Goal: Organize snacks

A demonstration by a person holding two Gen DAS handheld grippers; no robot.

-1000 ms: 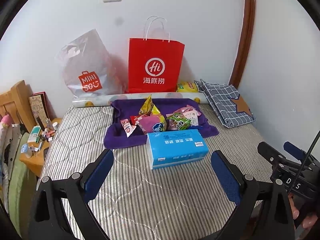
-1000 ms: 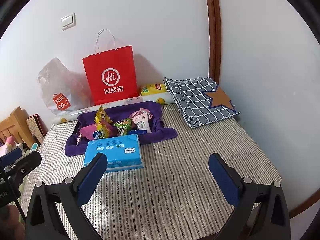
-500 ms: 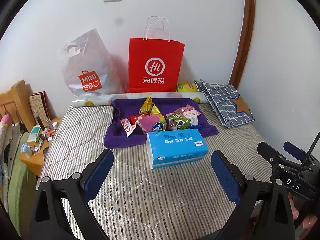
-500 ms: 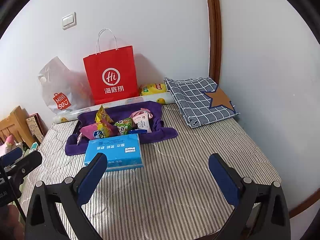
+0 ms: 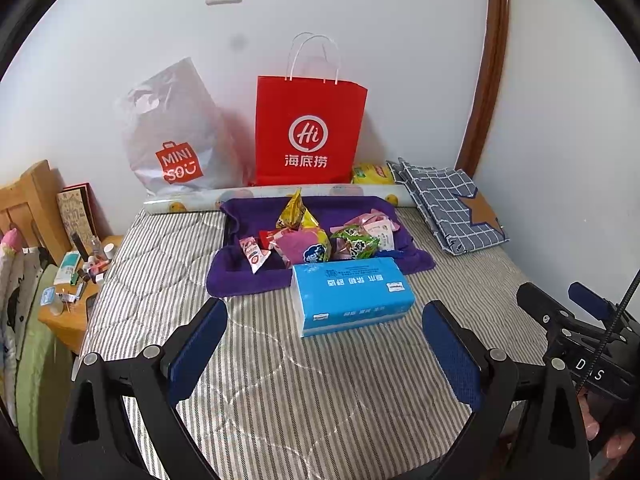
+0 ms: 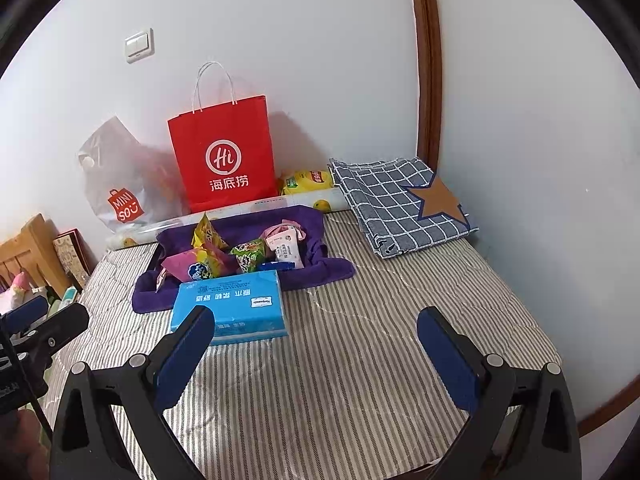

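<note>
Several snack packets point(image 5: 312, 240) point(image 6: 224, 256) lie heaped on a purple towel point(image 5: 248, 276) point(image 6: 320, 270) in the middle of a striped mattress. A blue tissue pack point(image 5: 352, 292) point(image 6: 232, 304) lies just in front of the towel. A red paper bag point(image 5: 310, 132) point(image 6: 224, 152) stands upright against the wall behind. My left gripper point(image 5: 324, 344) hovers open over the near mattress, short of the tissue pack, holding nothing. My right gripper point(image 6: 316, 348) is open too, empty, to the right of the tissue pack.
A grey plastic shopping bag point(image 5: 172, 136) leans on the wall left of the red bag. A yellow packet point(image 5: 372, 174) and a folded checked cloth point(image 5: 452, 208) lie at the back right. A wooden bedside stand point(image 5: 68, 292) with small items sits left of the mattress.
</note>
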